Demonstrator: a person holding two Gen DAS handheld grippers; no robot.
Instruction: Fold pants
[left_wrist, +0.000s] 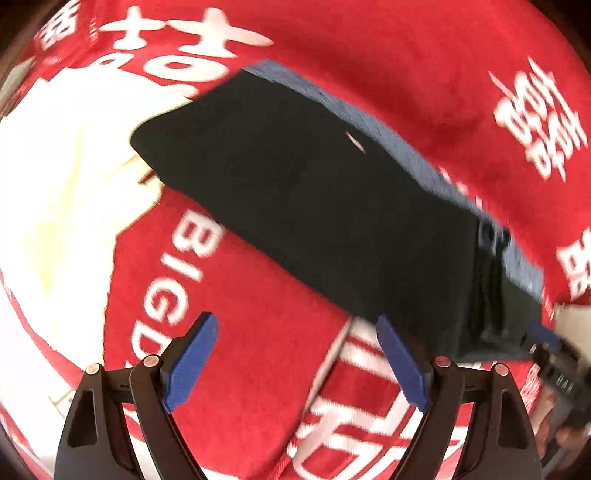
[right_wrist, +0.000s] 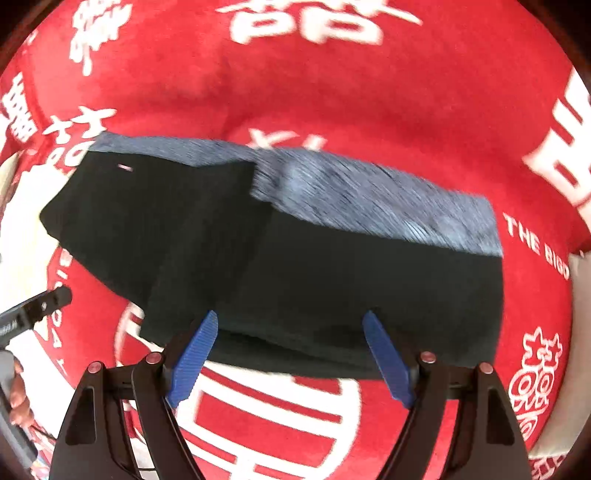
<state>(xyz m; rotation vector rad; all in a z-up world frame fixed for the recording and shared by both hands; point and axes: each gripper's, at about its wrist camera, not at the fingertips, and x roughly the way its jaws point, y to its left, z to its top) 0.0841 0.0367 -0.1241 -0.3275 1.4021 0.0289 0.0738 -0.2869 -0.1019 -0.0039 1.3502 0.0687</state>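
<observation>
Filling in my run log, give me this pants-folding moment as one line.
pants: folded, on red blanket | left claw: open, empty, beside pants | right claw: open, empty, at near edge

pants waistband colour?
Heathered blue-grey band on otherwise black pants; clearest in the right wrist view.

On my left hand-held gripper I log two black plastic finger arms with triangular cut-outs, copper-coloured pivot screws on top, and blue ribbed pads angled inward. My right hand-held gripper carries the same: black arms, reddish pivot screws, blue ribbed pads. At the right view's left edge I note bare skin of my left hand, fingers curled on a grey handle.
</observation>
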